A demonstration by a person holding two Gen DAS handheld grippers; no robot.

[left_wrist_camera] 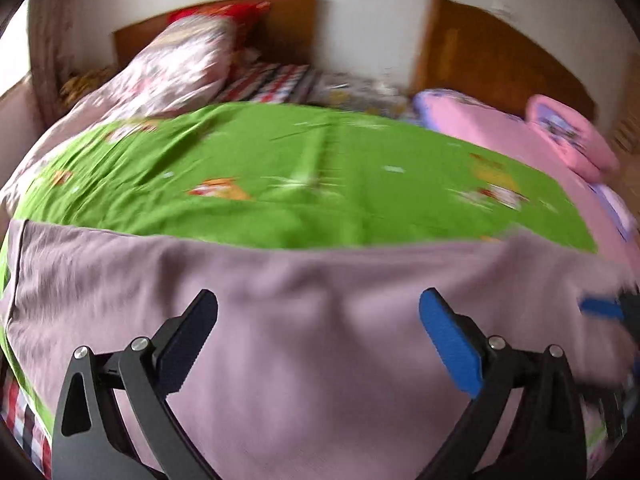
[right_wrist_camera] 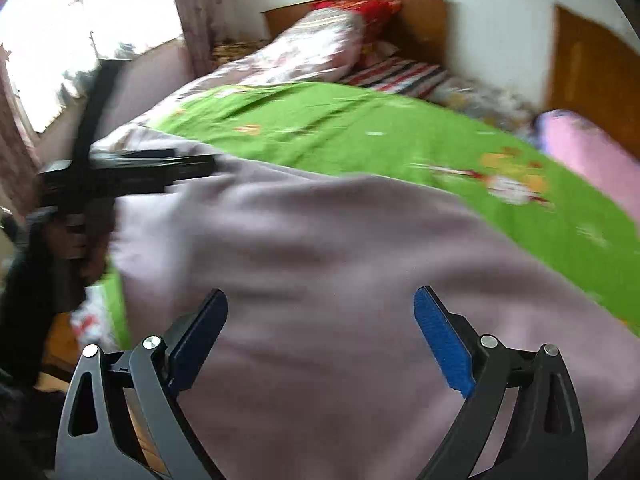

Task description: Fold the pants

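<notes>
A bed (left_wrist_camera: 120, 52) carries a green sheet (left_wrist_camera: 280, 184). The mauve pants (left_wrist_camera: 300, 340) lie spread across the sheet's near edge. Both frames are motion-blurred. The left hand-held gripper (left_wrist_camera: 318, 336) hangs released over the pants, and the right hand-held gripper (right_wrist_camera: 320, 332) is likewise released above them.

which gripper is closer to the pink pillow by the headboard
Right, likely. The pink pillow lies far right on the bed; the right gripper hovers over the pants' right side, the left gripper further left.

Pants (left_wrist_camera: 304, 320) edges blurred, cropped
</notes>
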